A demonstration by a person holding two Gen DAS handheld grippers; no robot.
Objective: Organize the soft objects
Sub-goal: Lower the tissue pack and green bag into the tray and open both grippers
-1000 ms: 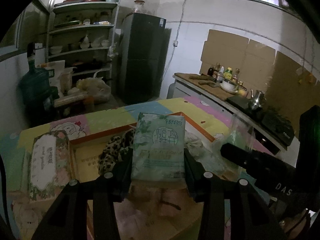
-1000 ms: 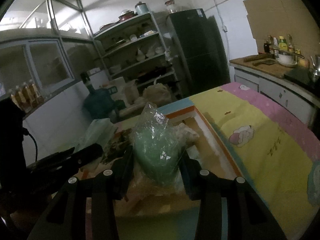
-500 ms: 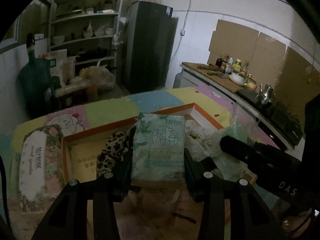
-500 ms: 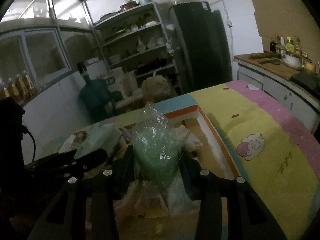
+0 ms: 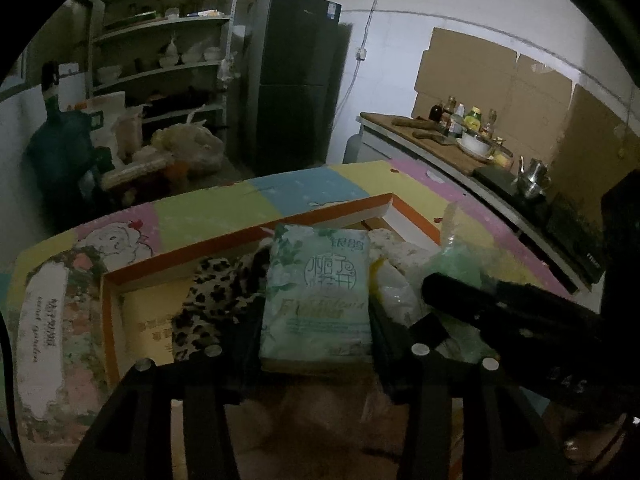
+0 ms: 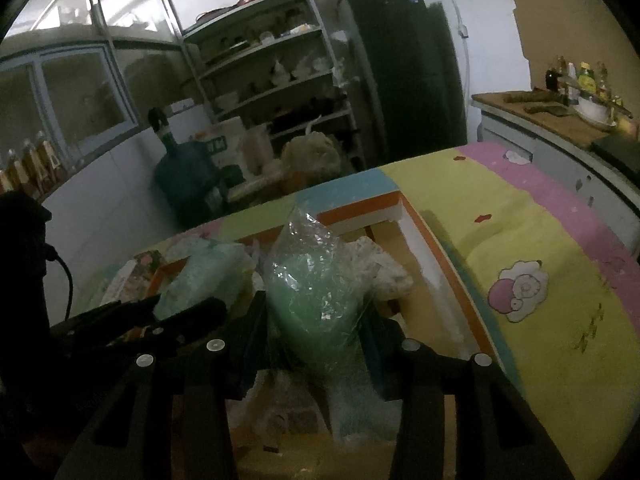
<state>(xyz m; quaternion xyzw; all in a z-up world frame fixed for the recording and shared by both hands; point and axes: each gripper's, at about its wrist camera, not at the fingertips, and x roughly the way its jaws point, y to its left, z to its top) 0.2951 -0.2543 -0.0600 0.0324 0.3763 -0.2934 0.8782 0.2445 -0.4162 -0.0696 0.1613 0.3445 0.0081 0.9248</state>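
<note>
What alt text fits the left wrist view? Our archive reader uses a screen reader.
The left gripper, its jaws opening, has a pale green tissue pack between its fingers above an orange-rimmed box holding a leopard-print cloth. The right gripper reaches in from the right beside a clear bag of green material.

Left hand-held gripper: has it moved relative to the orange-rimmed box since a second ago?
Yes. The left hand-held gripper, with its tissue pack, has dropped closer to the orange-rimmed box, whose far rim now sits higher in view.
</note>
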